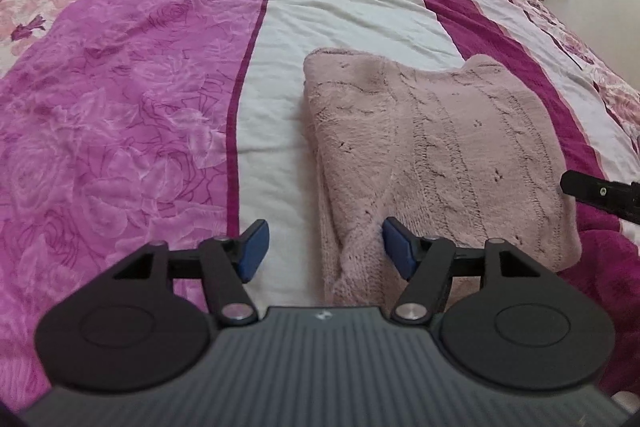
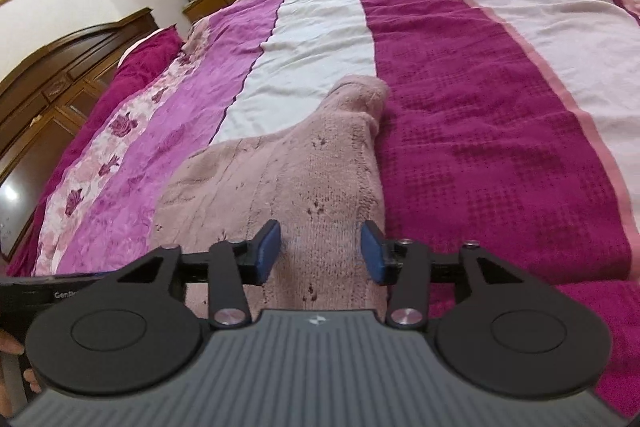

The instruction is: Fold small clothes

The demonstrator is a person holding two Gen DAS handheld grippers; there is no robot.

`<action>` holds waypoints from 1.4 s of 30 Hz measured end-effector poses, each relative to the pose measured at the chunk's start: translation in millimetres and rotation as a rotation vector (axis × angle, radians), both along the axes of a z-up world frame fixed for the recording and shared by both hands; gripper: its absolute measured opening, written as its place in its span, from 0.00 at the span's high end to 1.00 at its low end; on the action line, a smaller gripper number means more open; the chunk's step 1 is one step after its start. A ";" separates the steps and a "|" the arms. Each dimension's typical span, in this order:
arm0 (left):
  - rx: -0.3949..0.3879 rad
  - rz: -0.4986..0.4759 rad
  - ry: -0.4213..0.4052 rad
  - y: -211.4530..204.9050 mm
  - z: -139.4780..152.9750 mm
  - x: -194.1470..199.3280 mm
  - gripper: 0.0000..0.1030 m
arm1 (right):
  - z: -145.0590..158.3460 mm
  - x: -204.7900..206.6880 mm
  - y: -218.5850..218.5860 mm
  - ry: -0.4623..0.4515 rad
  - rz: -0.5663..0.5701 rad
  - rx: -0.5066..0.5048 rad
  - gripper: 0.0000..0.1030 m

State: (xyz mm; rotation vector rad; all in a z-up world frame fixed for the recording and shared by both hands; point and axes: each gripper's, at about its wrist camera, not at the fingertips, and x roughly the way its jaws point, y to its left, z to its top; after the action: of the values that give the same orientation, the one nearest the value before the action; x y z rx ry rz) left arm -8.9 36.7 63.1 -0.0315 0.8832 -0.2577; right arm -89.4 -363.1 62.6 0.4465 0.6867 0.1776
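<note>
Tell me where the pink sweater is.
The sweater lies folded on the bedspread, across its white and magenta stripes, right of centre in the left wrist view.

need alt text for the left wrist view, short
A folded pale pink knitted sweater lies on a bed's pink, white and magenta striped quilt. The left tongs hang open over its near left corner, gripping nothing, and the tip of the right tongs enters from the right edge.

"GenRo", cut off, on left hand-held gripper
</note>
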 end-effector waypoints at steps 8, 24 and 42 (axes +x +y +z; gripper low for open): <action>0.011 0.067 -0.018 -5.5 12.7 -29.8 0.25 | 11.3 -29.7 3.9 -0.033 0.004 -0.012 0.27; 0.084 0.081 0.065 -42.0 -9.8 -70.6 0.25 | -1.7 -70.2 36.3 0.025 0.054 -0.172 0.10; 0.135 0.085 0.136 -52.8 -28.4 -70.9 0.25 | -23.3 -61.9 42.6 0.103 0.058 -0.211 0.07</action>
State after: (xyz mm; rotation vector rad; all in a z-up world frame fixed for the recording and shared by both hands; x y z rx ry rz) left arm -79.8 -16.1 34.7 0.0387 1.0305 -0.1169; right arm -151.3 -320.5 39.3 0.2345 0.8113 0.1350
